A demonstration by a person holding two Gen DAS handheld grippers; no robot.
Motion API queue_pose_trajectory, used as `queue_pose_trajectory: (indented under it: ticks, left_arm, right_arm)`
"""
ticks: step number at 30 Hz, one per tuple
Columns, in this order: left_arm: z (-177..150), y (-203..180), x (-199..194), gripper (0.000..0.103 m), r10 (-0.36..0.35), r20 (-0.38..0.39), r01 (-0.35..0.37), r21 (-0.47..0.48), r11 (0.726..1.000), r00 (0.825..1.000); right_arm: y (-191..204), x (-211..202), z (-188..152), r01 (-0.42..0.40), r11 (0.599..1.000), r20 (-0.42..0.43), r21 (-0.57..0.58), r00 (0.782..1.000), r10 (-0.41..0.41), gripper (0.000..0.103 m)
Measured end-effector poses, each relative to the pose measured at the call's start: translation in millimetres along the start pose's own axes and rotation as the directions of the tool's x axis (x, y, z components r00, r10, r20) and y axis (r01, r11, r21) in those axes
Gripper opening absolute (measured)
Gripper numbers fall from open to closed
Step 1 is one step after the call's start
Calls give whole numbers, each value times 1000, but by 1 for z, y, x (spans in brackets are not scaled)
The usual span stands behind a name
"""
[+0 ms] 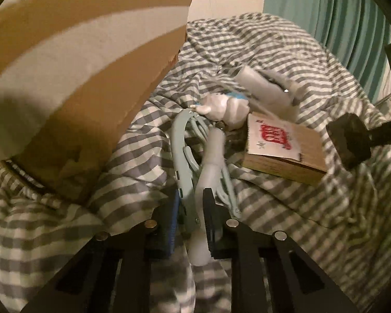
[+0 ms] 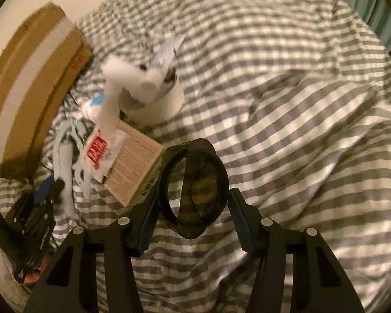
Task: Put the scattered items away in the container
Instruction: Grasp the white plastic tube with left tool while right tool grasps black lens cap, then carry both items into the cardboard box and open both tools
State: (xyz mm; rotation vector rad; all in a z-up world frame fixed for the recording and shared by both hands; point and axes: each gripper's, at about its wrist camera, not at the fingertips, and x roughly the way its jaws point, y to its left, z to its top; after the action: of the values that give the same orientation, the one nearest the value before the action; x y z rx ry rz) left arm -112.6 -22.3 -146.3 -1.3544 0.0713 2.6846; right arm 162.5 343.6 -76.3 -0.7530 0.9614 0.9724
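A cardboard box with a white tape stripe stands at the left on the checked bedcover; it also shows in the right wrist view. My left gripper is shut on a pale blue and white handled tool, seen too in the right wrist view. My right gripper is open around a dark translucent ring-shaped piece; in the left wrist view that gripper shows at the right. A brown booklet with a red-printed packet lies between them.
A white plastic bundle and a white cloth roll lie behind the booklet. A roll of white tape sits on the cover. A teal curtain hangs at the back right.
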Motion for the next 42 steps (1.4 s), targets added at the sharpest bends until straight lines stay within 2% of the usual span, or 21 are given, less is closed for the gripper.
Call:
queue_pose_trajectory:
  ticks: [1, 2, 3, 4, 6, 10, 15, 17, 18, 19, 20, 22, 25, 27, 28, 29, 35, 39, 42]
  left_arm:
    - [-1, 0, -5, 16, -5, -1, 5, 7, 1000, 1000]
    - [-3, 0, -10, 4, -5, 5, 5, 9, 1000, 1000]
    - [-5, 0, -15, 0, -5, 9, 5, 11, 1000, 1000]
    - [-6, -1, -19, 0, -6, 11, 6, 18, 1000, 1000]
    - [-8, 0, -30, 0, -25, 20, 24, 27, 999, 999]
    - [-16, 12, -35, 0, -53, 0, 53, -8, 999, 999]
    - [-30, 18, -27, 0, -95, -38, 94, -23, 995, 995]
    - [-29, 10, -30, 3, -108, -19, 108, -9, 994, 994]
    - [-29, 5, -31, 6, -116, -8, 117, 6, 993, 993]
    - [-28, -1, -31, 17, -128, 1, 128, 23, 992, 992]
    - [-26, -8, -28, 36, -135, 9, 135, 43, 990, 991]
    - [-22, -21, -20, 60, -125, 34, 122, 85, 989, 992]
    - [-16, -33, 4, 60, -95, 34, 90, 131, 987, 995]
    - [-14, -32, 24, 47, -74, 8, 73, 113, 991, 997]
    - [-14, -30, 31, 19, -75, -7, 75, 103, 992, 997]
    - [-14, -27, 37, 16, -84, -29, 86, 91, 992, 996]
    - [-12, -21, 23, 11, -111, -20, 112, 76, 991, 994]
    - [-12, -19, -9, 10, -129, 27, 127, 81, 989, 991]
    - [-6, -18, -41, 10, -154, 86, 148, 73, 986, 984]
  right_arm:
    - [0, -10, -2, -1, 1000, 21, 6, 1000, 0, 52]
    - [-1, -18, -3, -1, 1000, 39, 9, 999, 1, 52]
    - [-1, -25, -6, -6, 1000, 57, 10, 998, 5, 52]
    - [0, -32, -11, -13, 1000, 78, 17, 997, 12, 52]
    - [11, -41, -1, -32, 999, 117, 23, 993, 29, 52]
    - [14, -68, -15, -89, 995, 180, 47, 980, 79, 52]
    - [20, -73, -33, -131, 990, 206, 58, 972, 116, 52]
    - [23, -75, -38, -133, 989, 211, 61, 970, 117, 52]
    - [25, -75, -38, -138, 989, 214, 58, 969, 123, 52]
    - [26, -76, -38, -141, 988, 217, 56, 968, 126, 52]
    - [26, -75, -37, -143, 988, 217, 50, 968, 129, 52]
    - [27, -75, -34, -152, 987, 216, 42, 966, 140, 53]
    - [27, -69, -29, -176, 984, 194, 29, 967, 167, 53]
    - [29, -65, -27, -183, 983, 174, 14, 968, 178, 53]
    - [30, -64, -25, -184, 983, 164, 5, 970, 181, 53]
    - [31, -64, -25, -186, 983, 157, -4, 970, 184, 53]
    - [39, -67, -21, -179, 982, 158, -63, 969, 187, 53]
    - [44, -73, -29, -182, 980, 179, -81, 965, 194, 53]
    - [52, -87, -41, -144, 983, 239, -116, 956, 168, 53]
